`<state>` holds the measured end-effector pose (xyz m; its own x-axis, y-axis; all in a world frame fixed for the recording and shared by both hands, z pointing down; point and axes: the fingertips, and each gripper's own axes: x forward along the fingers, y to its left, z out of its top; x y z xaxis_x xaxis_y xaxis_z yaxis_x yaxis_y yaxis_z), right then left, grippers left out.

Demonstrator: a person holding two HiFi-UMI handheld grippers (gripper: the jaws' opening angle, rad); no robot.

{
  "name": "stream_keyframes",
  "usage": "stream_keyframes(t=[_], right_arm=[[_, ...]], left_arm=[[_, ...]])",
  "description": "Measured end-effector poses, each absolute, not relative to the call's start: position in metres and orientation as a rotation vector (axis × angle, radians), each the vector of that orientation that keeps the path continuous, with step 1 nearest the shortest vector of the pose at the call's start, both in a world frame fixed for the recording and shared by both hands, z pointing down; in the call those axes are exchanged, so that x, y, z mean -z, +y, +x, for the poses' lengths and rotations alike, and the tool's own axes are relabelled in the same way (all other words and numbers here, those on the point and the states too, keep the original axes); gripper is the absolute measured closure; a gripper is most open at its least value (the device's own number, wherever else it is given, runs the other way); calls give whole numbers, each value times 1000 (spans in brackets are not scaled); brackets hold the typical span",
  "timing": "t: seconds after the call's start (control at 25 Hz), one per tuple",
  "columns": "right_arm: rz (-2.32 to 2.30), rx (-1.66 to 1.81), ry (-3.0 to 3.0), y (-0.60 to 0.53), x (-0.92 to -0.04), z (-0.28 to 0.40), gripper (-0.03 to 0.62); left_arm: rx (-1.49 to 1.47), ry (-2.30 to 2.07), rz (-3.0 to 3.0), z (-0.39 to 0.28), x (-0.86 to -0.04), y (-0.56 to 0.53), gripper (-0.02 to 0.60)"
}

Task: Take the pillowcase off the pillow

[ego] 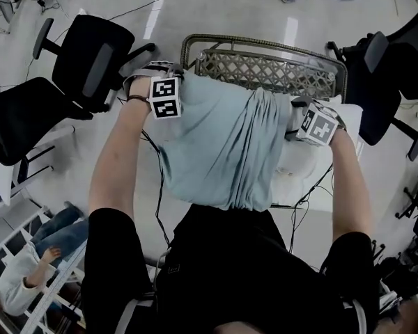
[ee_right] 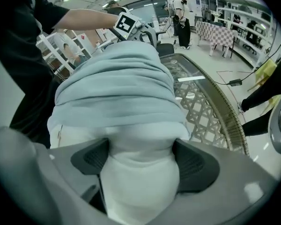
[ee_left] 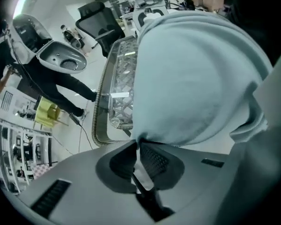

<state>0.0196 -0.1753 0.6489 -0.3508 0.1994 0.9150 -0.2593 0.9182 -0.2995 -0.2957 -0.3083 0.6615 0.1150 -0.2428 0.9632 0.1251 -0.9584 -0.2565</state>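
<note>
Pale glossy floor point(ego: 251, 12) surrounds the work area, with black office chairs point(ego: 90, 61) at left and right. A woven lattice frame with an olive-brown rim point(ego: 265, 68) stands at the far side. A white surface point(ego: 352, 117) lies just near of it.

1. Task item. The light blue fabric pillowcase point(ego: 216, 145) is on the white soft pillow point(ego: 299, 169). It is gathered into folds toward the left and middle. The right end of the pillow is bare. The pillow lies across the white surface, between the operator's two forearms, with its far edge beside the lattice frame.

2. Left gripper point(ee_left: 139, 153). It is positioned at the far left corner of the pillowcase and points steeply down. The jaws are almost together. The dark ribbed pads point(ee_left: 155, 161) pinch a small peak of the light blue fabric, which rises directly out of the gap. The marker cube point(ego: 165, 97) faces up.

3. Right gripper point(ee_right: 143, 165). It is positioned at the bare right end of the pillow and points steeply down. The jaws are spread to full width. The white pillow fills the gap and lies against both pads point(ee_right: 194, 163). The bunched edge of the pillowcase sits just beyond the pads. The marker cube point(ego: 320, 126) faces up.
</note>
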Motion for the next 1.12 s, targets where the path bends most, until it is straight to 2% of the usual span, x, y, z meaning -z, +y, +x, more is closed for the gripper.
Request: stream_keyframes(t=[0.04, 0.2, 0.28, 0.32, 0.4, 0.56, 0.64, 0.72, 0.88, 1.12], right_arm=[[39, -473, -1870, -175, -650, 19, 138], [38, -483, -1877, -174, -652, 18, 149], [47, -484, -1879, -174, -652, 18, 149], [53, -481, -1878, -173, -652, 18, 149], [68, -476, -1880, -173, -651, 19, 149], [93, -464, -1893, -171, -650, 20, 149], [98, -462, -1902, -172, -649, 19, 149], [99, -463, -1911, -173, -649, 19, 149], [87, -475, -1911, -172, -647, 21, 168], [127, -501, -1954, -175, -633, 28, 272]], left_arm=[[1917, 90, -2116, -295, -665, -308, 571], [1827, 117, -2124, -294, -666, -308, 558], [1802, 108, -2101, -299, -663, -307, 386], [1800, 68, -2064, -303, -661, -306, 328], [1783, -58, -1951, -306, -658, -301, 305], [1706, -253, -1833, -288, -664, -290, 302], [1712, -321, -1793, -282, -671, -288, 309], [1726, -355, -1775, -282, -674, -287, 401], [1741, -254, -1847, -288, -665, -288, 531], [1840, -90, -1917, -324, -650, -283, 574]])
